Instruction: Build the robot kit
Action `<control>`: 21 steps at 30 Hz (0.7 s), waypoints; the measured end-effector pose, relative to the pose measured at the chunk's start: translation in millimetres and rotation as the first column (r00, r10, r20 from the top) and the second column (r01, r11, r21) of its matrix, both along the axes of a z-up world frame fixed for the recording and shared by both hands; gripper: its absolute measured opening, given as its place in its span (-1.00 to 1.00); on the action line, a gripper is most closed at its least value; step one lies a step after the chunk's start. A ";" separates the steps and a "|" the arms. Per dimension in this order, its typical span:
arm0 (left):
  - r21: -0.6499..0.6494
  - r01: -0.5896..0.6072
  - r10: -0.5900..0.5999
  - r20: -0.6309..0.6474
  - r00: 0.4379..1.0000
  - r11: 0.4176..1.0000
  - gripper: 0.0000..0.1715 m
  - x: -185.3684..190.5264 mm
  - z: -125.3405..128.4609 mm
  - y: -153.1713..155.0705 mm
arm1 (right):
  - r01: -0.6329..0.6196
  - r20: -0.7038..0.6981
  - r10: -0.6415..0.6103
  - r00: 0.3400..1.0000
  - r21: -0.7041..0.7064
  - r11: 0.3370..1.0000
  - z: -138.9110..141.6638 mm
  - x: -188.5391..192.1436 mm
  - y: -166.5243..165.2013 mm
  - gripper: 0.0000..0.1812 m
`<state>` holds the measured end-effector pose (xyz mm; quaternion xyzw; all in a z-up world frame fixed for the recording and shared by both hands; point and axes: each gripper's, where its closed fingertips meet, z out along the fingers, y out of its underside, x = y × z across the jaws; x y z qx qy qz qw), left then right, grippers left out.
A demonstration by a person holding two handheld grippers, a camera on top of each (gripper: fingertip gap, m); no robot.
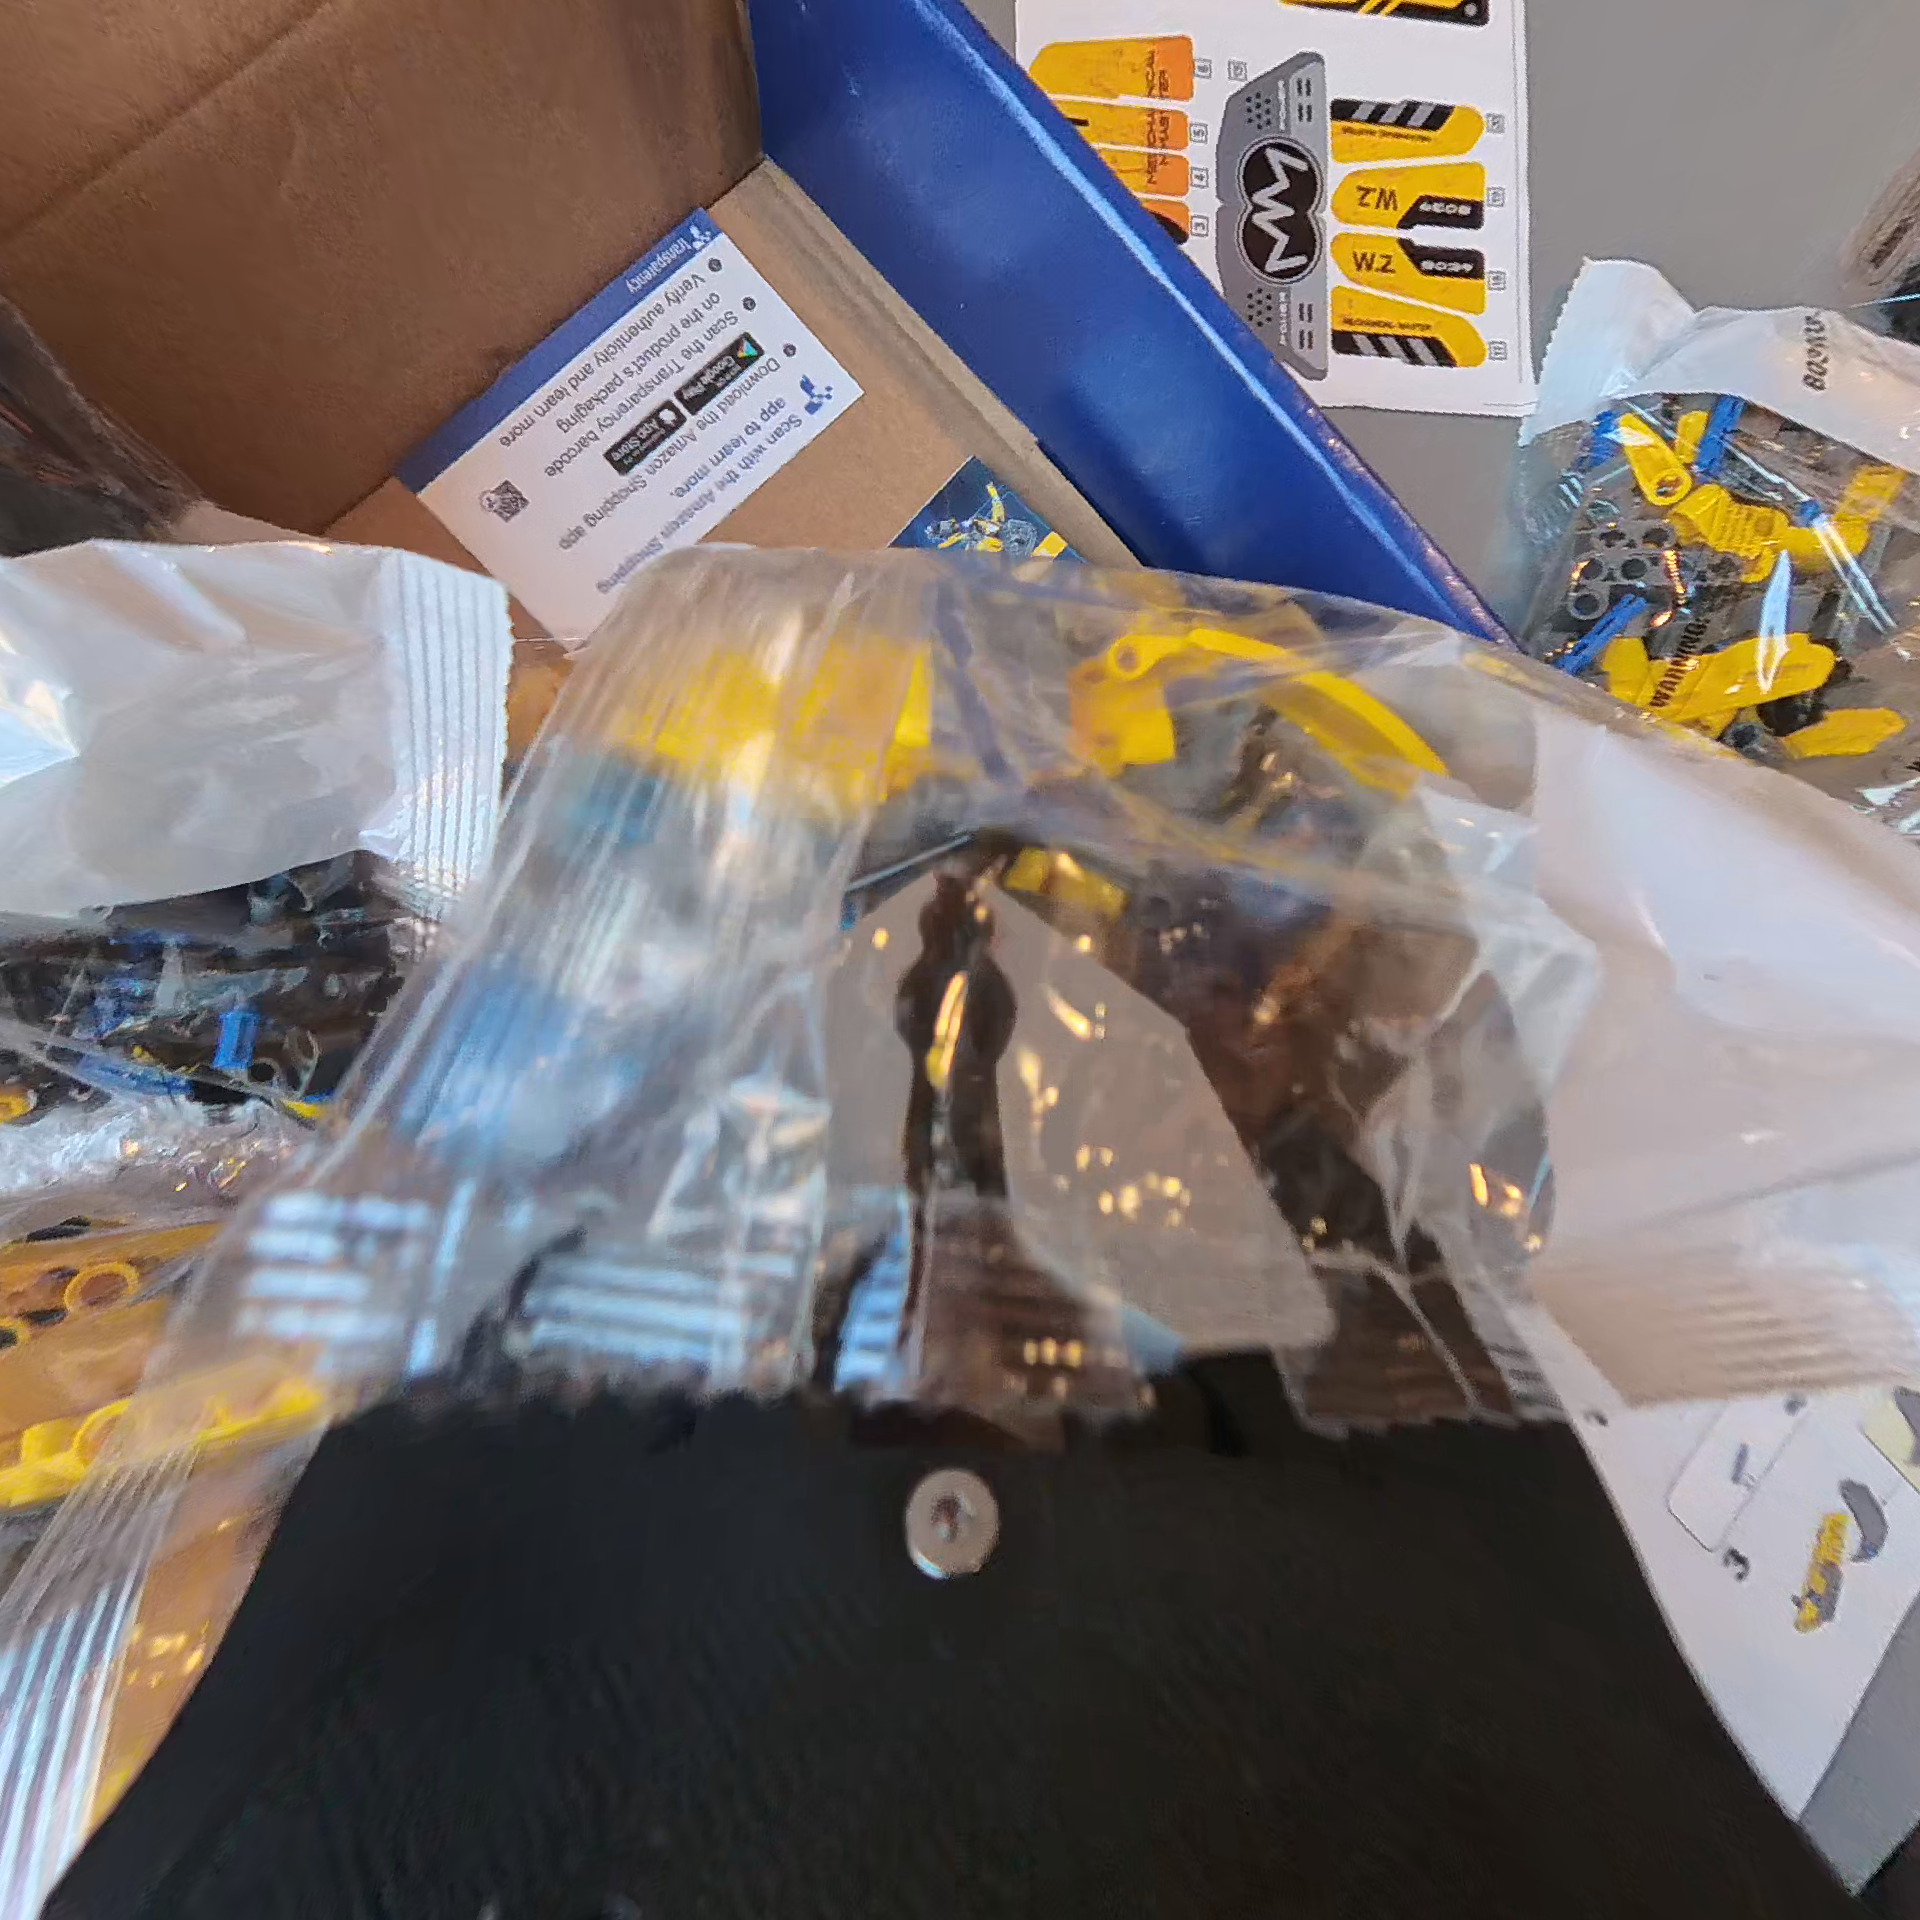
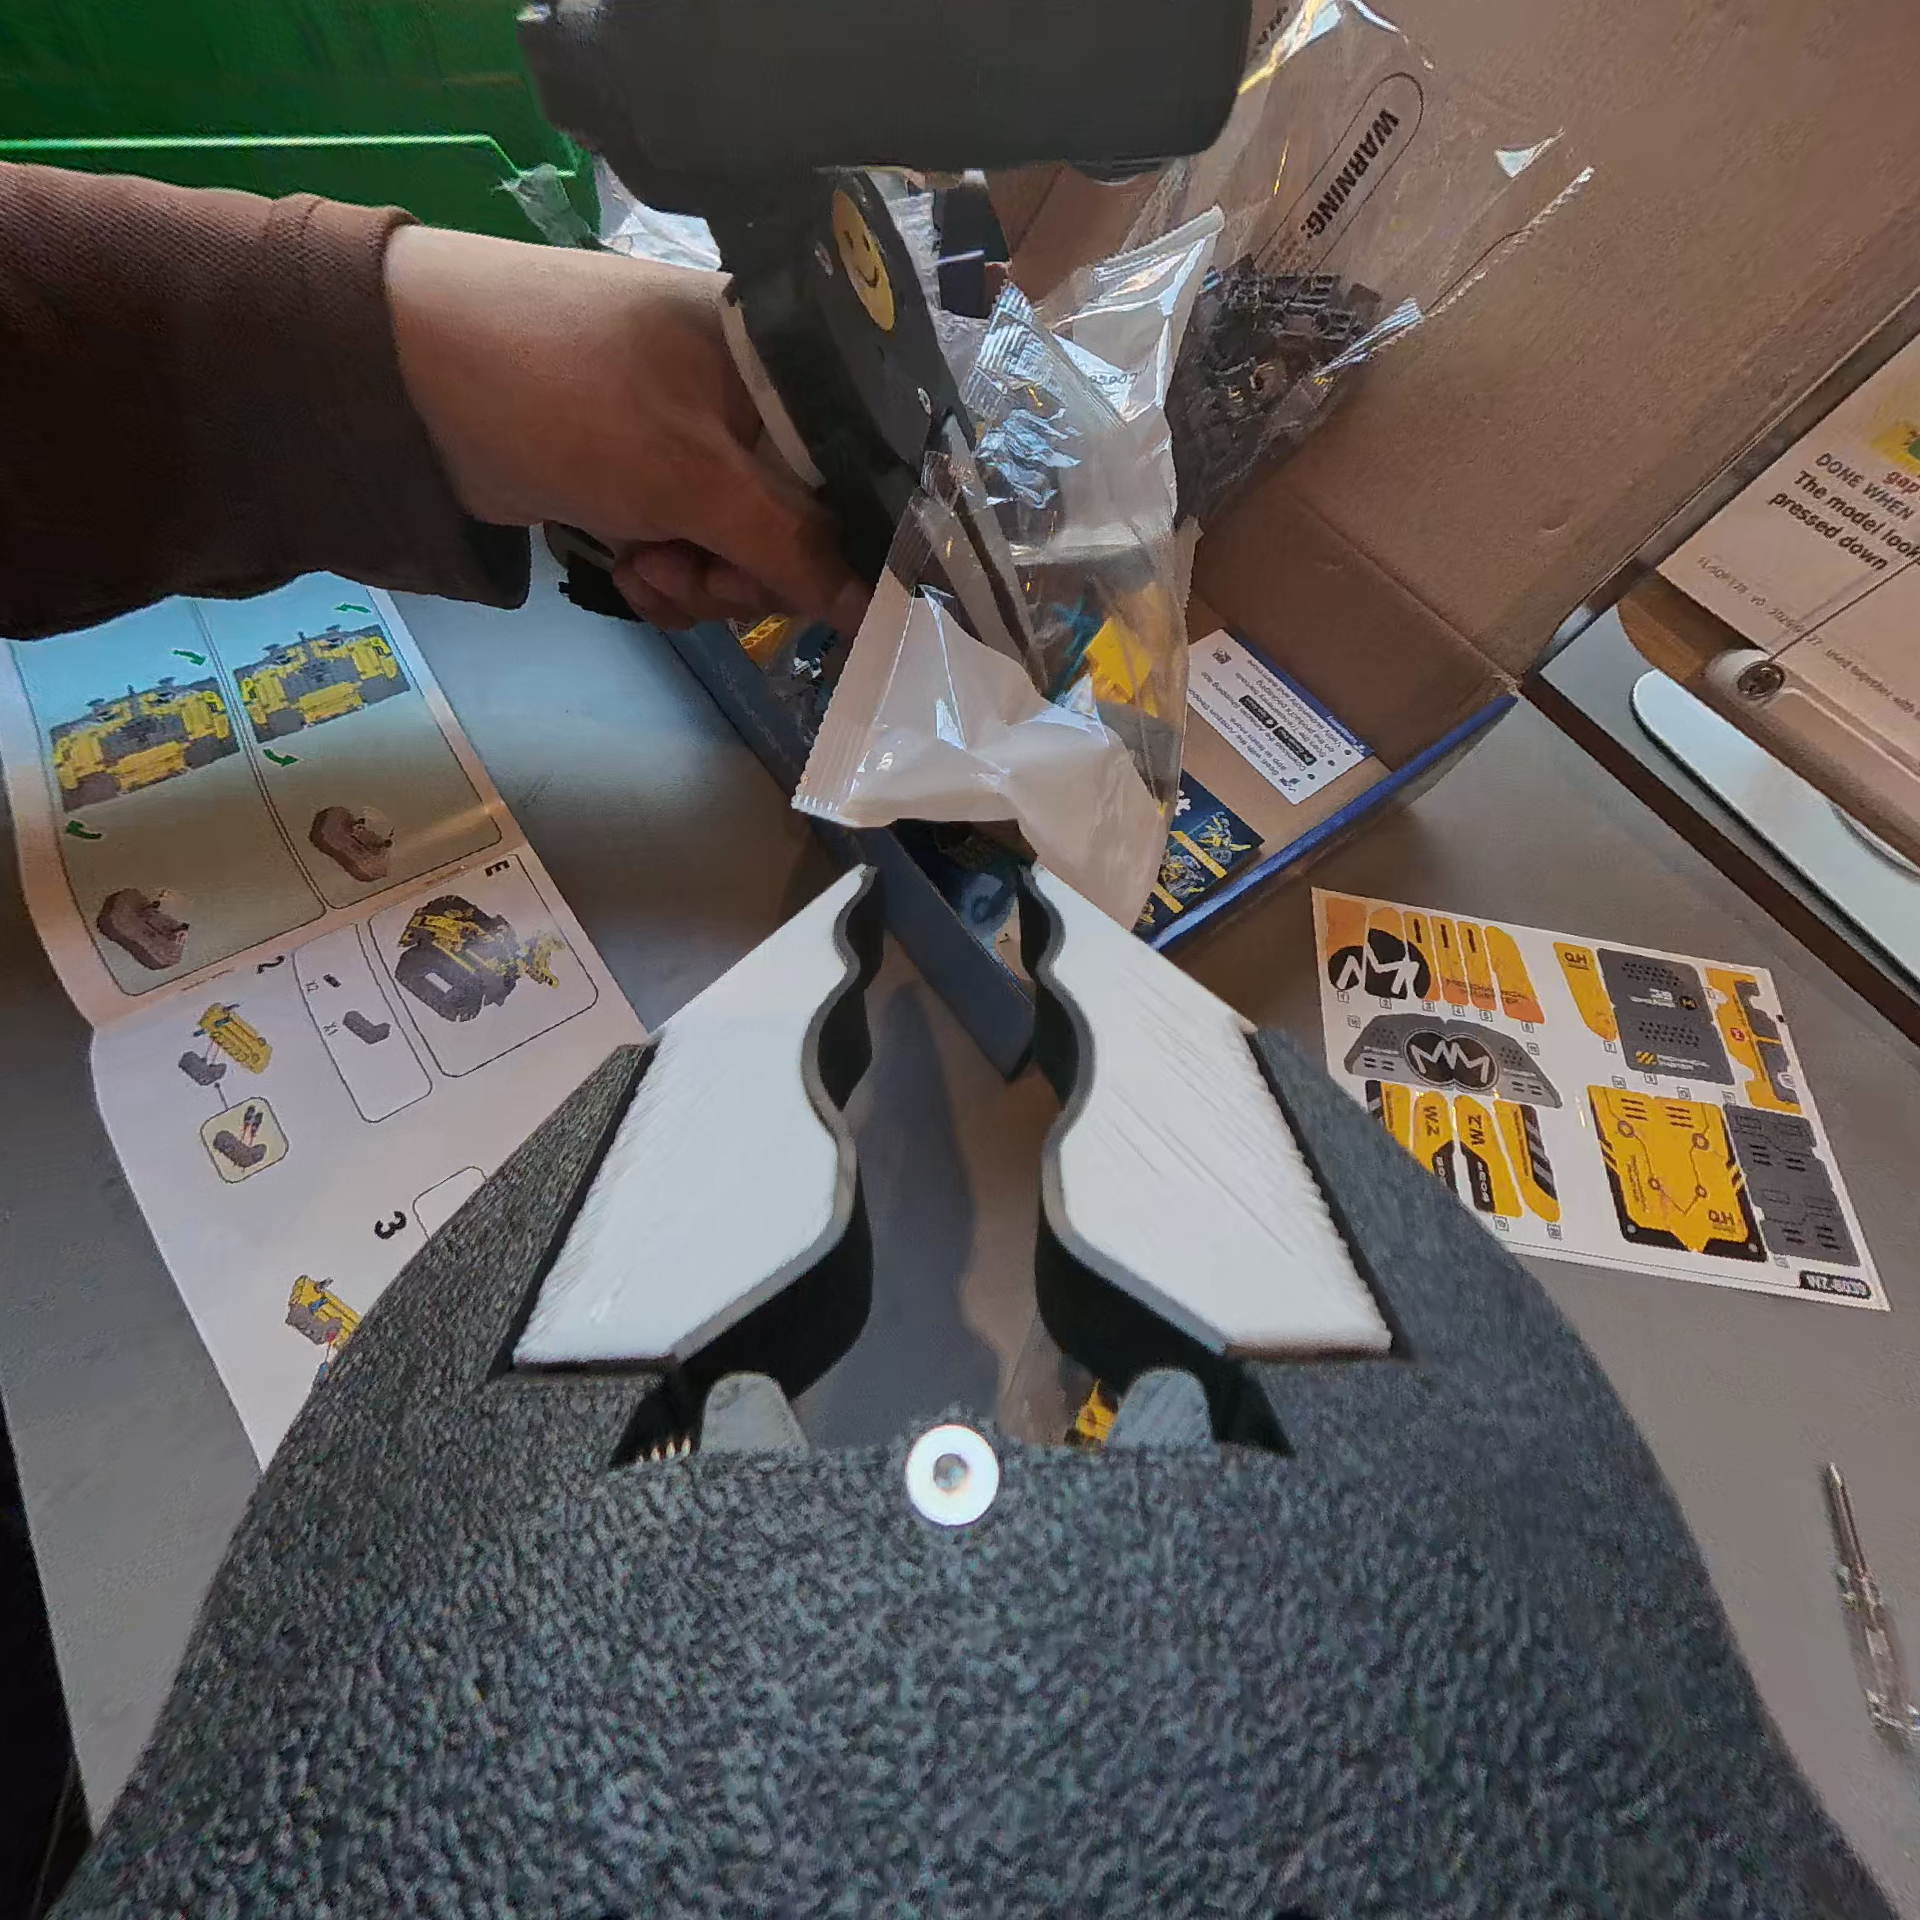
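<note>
My left gripper [image 1: 951, 914] is shut on a clear plastic bag [image 1: 1039, 831] of yellow, black and blue building pieces. The bag drapes over the fingers and hides most of them. In the right wrist view a hand [image 2: 582, 416] holds that left gripper [image 2: 977, 582], which pinches the bag [image 2: 997, 727] above an open blue and brown box [image 2: 1351, 520]. My right gripper [image 2: 948, 883] is open and empty, with white fingers [image 2: 727, 1122] pointing at the box's near wall just below the hanging bag.
More bags of pieces lie in the box [image 1: 187, 987], with another on the grey table [image 1: 1745, 582]. A yellow sticker sheet [image 2: 1558, 1091] lies right of the box and an instruction booklet [image 2: 260, 883] left. A clear-handled tool [image 2: 1870, 1621] lies far right. A green bin [image 2: 260, 104] stands behind. My hands' fingertips stand some 15 cm from each other.
</note>
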<state>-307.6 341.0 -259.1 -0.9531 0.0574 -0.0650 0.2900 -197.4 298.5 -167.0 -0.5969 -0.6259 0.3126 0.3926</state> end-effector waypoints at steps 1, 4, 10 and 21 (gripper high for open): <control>0.010 -0.006 0.006 -0.006 1.000 1.000 -1.00 -2.3 2.0 -1.2 | 0.003 -0.002 -0.003 1.000 0.001 1.000 0.5 1.4 0.4 -0.71; 0.043 -0.013 0.012 0.009 1.000 0.999 -1.00 -4.4 11.5 -7.7 | 0.013 -0.002 -0.013 1.000 0.000 1.000 0.7 6.0 1.7 -0.71; 0.053 -0.027 0.025 0.039 0.999 0.998 -1.00 -9.7 18.3 -7.1 | 0.025 0.010 -0.024 1.000 -0.018 1.000 -5.3 12.6 4.1 -0.72; -0.020 0.054 -0.053 0.041 0.998 0.998 -0.81 2.1 20.9 -3.2 | 0.048 0.041 -0.047 0.998 -0.006 0.999 -7.9 30.4 3.8 -0.72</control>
